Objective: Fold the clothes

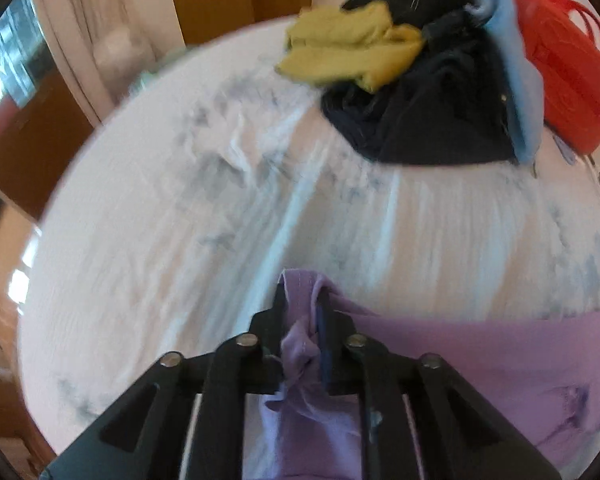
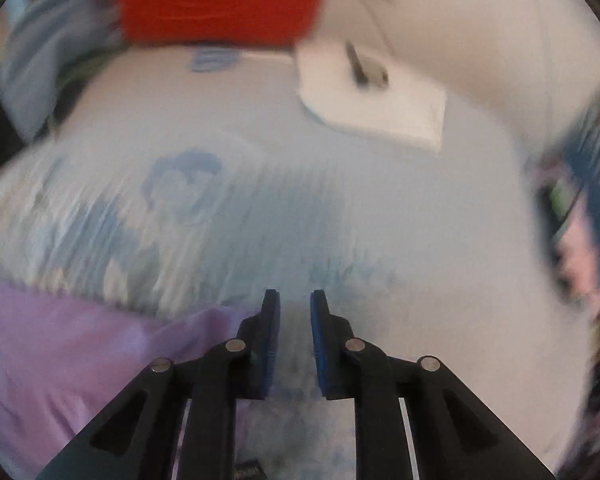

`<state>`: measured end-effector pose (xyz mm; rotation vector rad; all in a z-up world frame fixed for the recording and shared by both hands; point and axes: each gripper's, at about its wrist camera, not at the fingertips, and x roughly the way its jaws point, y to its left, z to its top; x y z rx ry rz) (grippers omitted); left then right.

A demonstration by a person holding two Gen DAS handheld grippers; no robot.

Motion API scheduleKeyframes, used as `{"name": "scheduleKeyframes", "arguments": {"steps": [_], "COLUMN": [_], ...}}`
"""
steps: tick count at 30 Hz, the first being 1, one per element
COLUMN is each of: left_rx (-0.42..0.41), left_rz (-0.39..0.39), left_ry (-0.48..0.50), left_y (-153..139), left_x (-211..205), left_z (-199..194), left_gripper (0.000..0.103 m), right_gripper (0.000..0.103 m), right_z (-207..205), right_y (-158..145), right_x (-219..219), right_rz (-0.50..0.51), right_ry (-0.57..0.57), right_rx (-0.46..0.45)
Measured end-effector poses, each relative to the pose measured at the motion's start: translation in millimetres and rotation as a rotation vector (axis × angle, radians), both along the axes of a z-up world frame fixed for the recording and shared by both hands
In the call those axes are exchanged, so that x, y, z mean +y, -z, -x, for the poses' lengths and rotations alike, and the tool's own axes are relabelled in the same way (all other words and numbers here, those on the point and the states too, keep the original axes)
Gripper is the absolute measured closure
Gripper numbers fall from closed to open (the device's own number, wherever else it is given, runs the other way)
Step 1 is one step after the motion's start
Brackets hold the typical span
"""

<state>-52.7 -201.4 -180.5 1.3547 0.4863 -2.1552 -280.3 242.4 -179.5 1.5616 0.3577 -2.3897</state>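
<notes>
Left gripper [image 1: 302, 312]: angled down over the near part of the bed [image 1: 148, 216], jaws clamped on a bunched fold of the purple garment [image 1: 480, 356], which rises between the fingers and spreads away to the right across the near edge of the bed. Right gripper [image 2: 295, 308]: pointing forward and low over the sheet, jaws a narrow gap apart with nothing between them; the purple garment lies just beside its left finger and runs off to the left. Bed: white sheet with a faint blue pattern. Far right corner: heap of clothes, a yellow garment [image 1: 348, 50] on top of a dark navy garment [image 1: 428, 100], a light blue cloth [image 1: 512, 76] along its right side, a red basket [image 1: 568, 68] beyond it. Right wrist view, blurred: a white card-like item [image 2: 380, 108] lies on the sheet ahead.
</notes>
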Motion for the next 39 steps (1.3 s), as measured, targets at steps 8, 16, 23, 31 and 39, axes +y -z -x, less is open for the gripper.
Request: {"name": "scheduleKeyframes", "arguments": {"steps": [8,16,23,31,39], "left_rx": [0.069,0.116,0.080,-0.021,-0.036], "left_rz": [-0.009,-0.013,-0.070,-0.034,-0.035], "left_ry": [0.027,0.054,0.034,-0.099,-0.207], "left_y": [-33,-58,-41,2,24], "left_x": [31,74,165,279,303], "left_z": [-33,-62,-62,-24,-25], "left_gripper": [0.015,0.015,0.015,0.015,0.014], "right_gripper": [0.002,0.000,0.000,0.000,0.000], "right_z": [-97,-129,-124,-127,-135], "right_y": [-97,-107,-66,7,22], "right_x": [39,44,18,7,-1], "right_rz": [0.290,0.437,0.455,0.281,0.173], "right_ry": [-0.024,-0.050,-0.306,-0.620,-0.776], "right_rx": [0.332,0.305,0.039,-0.129,-0.131]}}
